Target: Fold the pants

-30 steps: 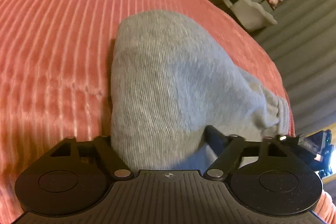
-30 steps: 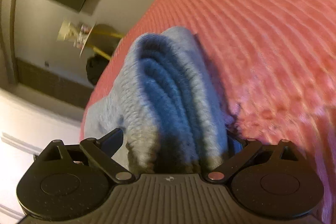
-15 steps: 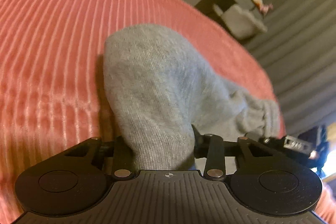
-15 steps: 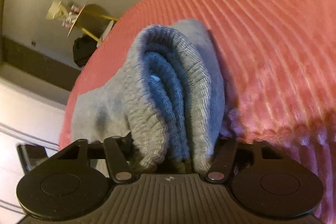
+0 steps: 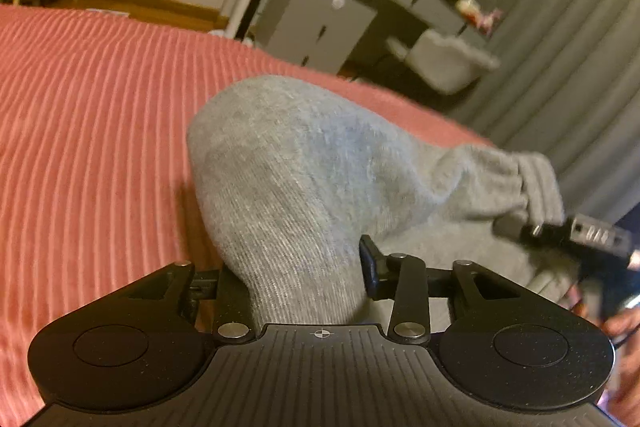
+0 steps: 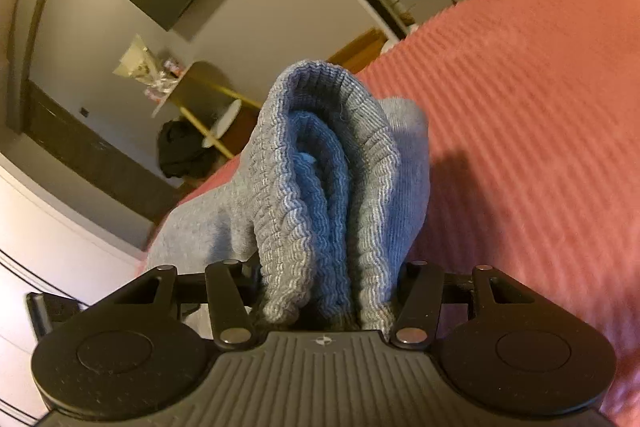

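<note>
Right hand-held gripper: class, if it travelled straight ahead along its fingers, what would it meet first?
The right hand-held gripper is already shut on the grey pants, so their bunched ribbed band lies first in line. Beyond that probably open room, though depth is unclear.

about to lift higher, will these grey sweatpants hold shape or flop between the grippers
Likely floppy: the grey sweatpants already bulge and sag between the left gripper and right gripper. Probably a secure, non-slippery hold, since the thick ribbed waistband bunches in layers between the jaws. They look light, barely denting the pink bedspread.
</note>
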Demonstrator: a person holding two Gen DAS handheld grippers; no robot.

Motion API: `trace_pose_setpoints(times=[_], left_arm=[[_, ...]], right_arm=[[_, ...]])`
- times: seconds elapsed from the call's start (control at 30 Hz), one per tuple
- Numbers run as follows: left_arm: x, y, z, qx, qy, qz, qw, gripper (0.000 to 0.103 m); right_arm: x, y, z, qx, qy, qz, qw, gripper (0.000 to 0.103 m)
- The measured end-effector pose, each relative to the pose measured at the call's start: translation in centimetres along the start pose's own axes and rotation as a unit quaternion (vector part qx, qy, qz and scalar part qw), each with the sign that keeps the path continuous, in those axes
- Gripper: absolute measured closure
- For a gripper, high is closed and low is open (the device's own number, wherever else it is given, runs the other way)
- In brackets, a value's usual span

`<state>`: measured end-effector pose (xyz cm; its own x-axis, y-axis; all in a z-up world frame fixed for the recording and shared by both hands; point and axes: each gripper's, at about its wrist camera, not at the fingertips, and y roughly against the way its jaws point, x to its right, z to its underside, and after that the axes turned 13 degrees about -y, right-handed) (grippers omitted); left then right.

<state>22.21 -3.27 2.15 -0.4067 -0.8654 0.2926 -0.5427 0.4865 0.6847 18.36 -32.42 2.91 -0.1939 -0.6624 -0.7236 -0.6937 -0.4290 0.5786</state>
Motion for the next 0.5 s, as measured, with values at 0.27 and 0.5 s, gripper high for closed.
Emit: trace_pose_setpoints(times=[0.27,0.5], left_arm=[[-0.5,3.9,6.2,0.029,0.056,-0.08,0.9947,0.041],[0.2,8.3,12.8,0.082,0.212,-0.016,0.9737,0.042]], right_arm=[[2.2,4.0,3.2,0.126,-0.09,0.075,0.985,0.03],[5.4,5.0,9.1,0.093,-0.166,0.03,0.981,0.028]])
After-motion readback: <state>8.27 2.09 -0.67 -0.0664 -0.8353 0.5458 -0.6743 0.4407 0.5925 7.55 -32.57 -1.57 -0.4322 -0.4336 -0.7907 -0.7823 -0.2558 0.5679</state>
